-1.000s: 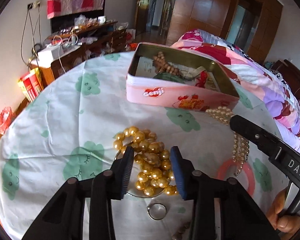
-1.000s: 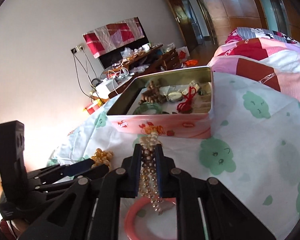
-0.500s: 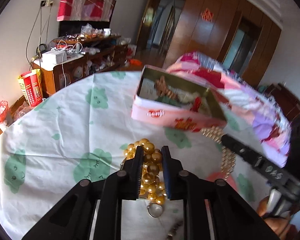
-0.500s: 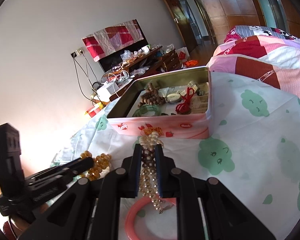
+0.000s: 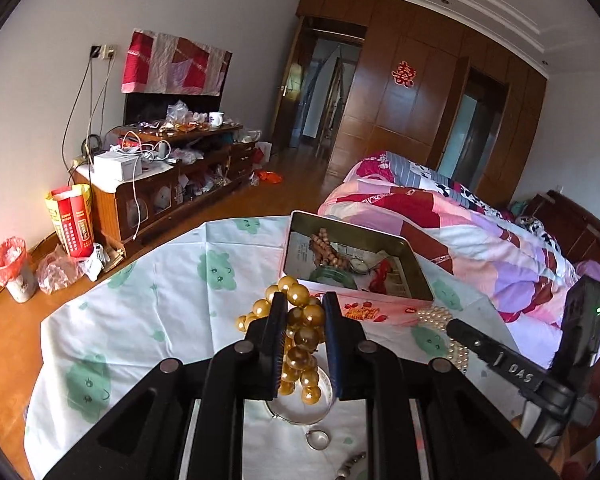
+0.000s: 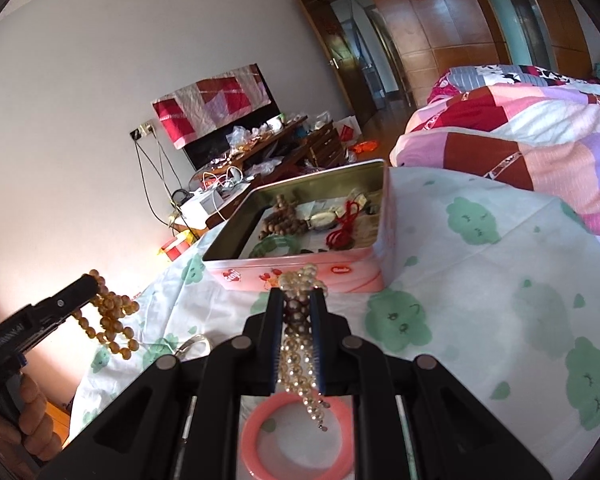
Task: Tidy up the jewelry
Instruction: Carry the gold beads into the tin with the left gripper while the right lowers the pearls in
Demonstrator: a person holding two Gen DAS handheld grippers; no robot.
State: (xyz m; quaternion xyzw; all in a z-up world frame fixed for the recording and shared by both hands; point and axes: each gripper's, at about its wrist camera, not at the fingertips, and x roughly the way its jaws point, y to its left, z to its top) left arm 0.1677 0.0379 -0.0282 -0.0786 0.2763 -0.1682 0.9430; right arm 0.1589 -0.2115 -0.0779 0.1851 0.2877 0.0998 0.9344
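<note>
Bedroom table point(image 5: 172, 304): left tongs point(image 5: 303, 320) gripped gold beads point(image 5: 302, 334), right tongs point(image 6: 297, 316) gripped pearls point(image 6: 298, 344). Advice: lift both strands w/o dragging, clear tin point(image 6: 364, 268) rim, then release inside.

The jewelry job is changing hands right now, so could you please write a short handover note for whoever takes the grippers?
Left gripper: shut on the gold bead necklace, lifted off the table.
Right gripper: shut on the pearl necklace, its tail hanging over the pink bangle.
Pink tin: open, holding wooden beads, a green bangle and a red cord.
Done: both necklaces gripped.
Left: put both in the tin, then the pink bangle and the clear ring on the tablecloth.
</note>
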